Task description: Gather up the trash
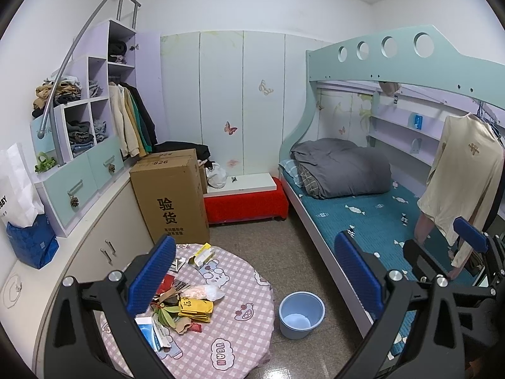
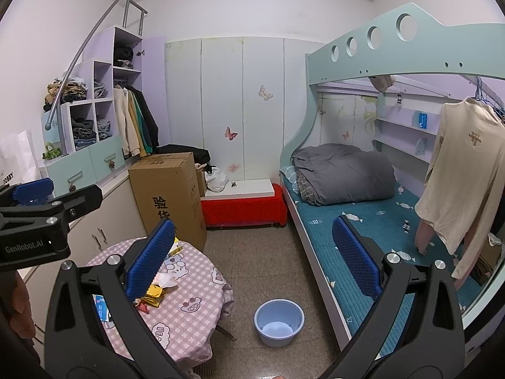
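Left wrist: both grippers — left gripper (image 1: 252,271), right gripper (image 2: 249,259) — spread, empty; we pinch one wrapper (image 1: 194,309) off the worktop (image 1: 240,334), then bucket (image 1: 301,314).

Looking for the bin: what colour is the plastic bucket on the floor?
Light blue plastic bucket, clearest in the left wrist view.

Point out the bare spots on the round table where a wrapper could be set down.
The table is free along its near-right edge, toward the blue bucket. The trash pile crowds the left and centre, and the yellow box sits at the far edge.
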A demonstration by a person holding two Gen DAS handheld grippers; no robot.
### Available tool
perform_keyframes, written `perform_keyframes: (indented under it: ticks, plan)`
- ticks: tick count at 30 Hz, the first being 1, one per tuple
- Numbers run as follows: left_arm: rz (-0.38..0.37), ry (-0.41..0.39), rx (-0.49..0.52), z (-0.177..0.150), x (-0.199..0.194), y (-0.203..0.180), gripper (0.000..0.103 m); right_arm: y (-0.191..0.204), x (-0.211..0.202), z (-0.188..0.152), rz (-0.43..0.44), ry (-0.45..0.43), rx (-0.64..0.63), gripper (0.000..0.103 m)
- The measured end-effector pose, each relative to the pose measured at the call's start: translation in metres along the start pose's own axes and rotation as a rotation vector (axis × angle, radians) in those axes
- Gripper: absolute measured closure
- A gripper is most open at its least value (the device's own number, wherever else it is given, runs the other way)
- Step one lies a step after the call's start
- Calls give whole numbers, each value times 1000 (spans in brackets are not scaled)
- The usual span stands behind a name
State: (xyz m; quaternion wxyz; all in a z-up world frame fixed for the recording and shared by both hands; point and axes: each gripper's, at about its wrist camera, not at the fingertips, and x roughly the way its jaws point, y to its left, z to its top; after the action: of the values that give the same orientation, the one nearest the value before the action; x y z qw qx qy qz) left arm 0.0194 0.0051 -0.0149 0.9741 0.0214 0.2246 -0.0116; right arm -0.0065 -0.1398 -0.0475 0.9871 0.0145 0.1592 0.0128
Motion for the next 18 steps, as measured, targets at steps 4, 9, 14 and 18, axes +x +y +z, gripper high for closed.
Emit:
perform_keyframes:
  ticks: [4,9,14,18]
  plan:
    - [1,2,2,0,2,-1,4,0,0,-1,0,1,1,6]
    - [2,4,1,0,2,-1,4,1,0,-2,0,0,0,6]
    - [6,6,2,0,4,-3,4,1,0,-2,1,0,1,6]
    - [5,8,2,0,5,-3,4,1,1,-2,2,1,2,6]
